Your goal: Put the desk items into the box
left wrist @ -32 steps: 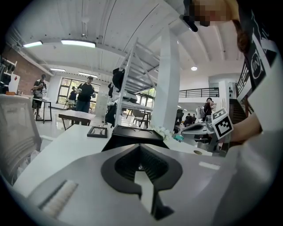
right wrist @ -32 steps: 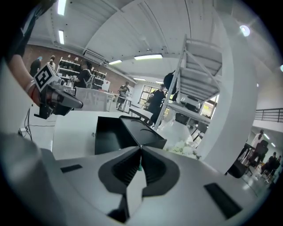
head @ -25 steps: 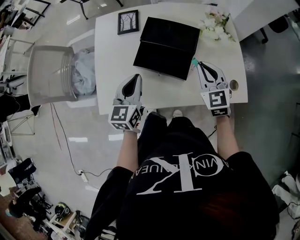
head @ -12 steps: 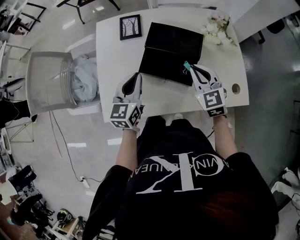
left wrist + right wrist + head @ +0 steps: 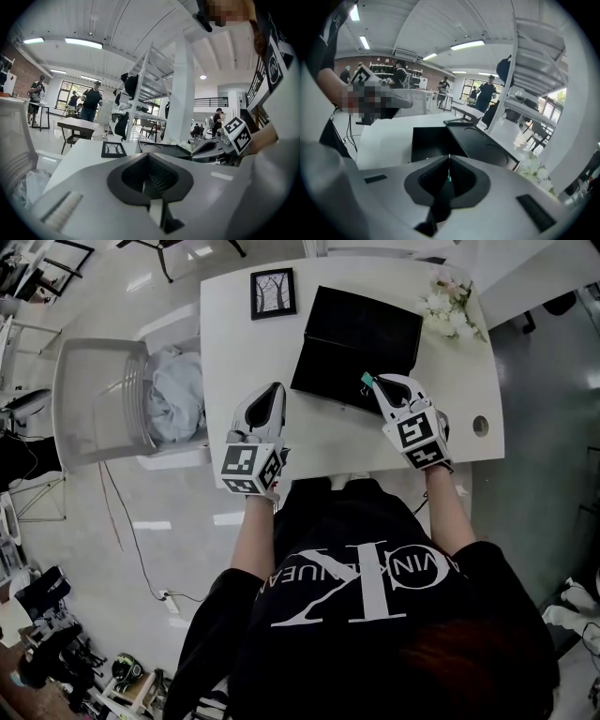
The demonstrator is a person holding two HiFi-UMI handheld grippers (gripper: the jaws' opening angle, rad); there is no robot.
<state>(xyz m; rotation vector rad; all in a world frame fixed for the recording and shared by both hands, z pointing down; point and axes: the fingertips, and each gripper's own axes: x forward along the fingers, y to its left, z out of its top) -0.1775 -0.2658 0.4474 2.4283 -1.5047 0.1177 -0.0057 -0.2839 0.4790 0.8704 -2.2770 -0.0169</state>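
Right gripper (image 5: pixel 377 382) is clamped on a small teal item (image 5: pixel 367 379). In the right gripper view only a thin teal sliver (image 5: pixel 449 177) shows between the closed jaws, so I can't tell what it is. The tip sits over the near right edge of the black box (image 5: pixel 352 329).

Left gripper (image 5: pixel 274 392) has its jaws pressed together with nothing held. It's over the white desk (image 5: pixel 234 362), just left of the box, pointing away from the person.

Readable writing: only the person's black shirt (image 5: pixel 309 634), with 1 big white "CK" print. Smaller letters run across it and "VIN" is legible. The marker cube (image 5: pixel 415 432) on each gripper carries black-and-white square codes.

Box: matte black, open, with 2 flat halves lying side by side and a dark interior.

Also on the desk: 1 framed tree picture (image 5: pixel 273 293) at the far edge and white flowers (image 5: pixel 448 306) at the far right corner. Both sit apart from the box.
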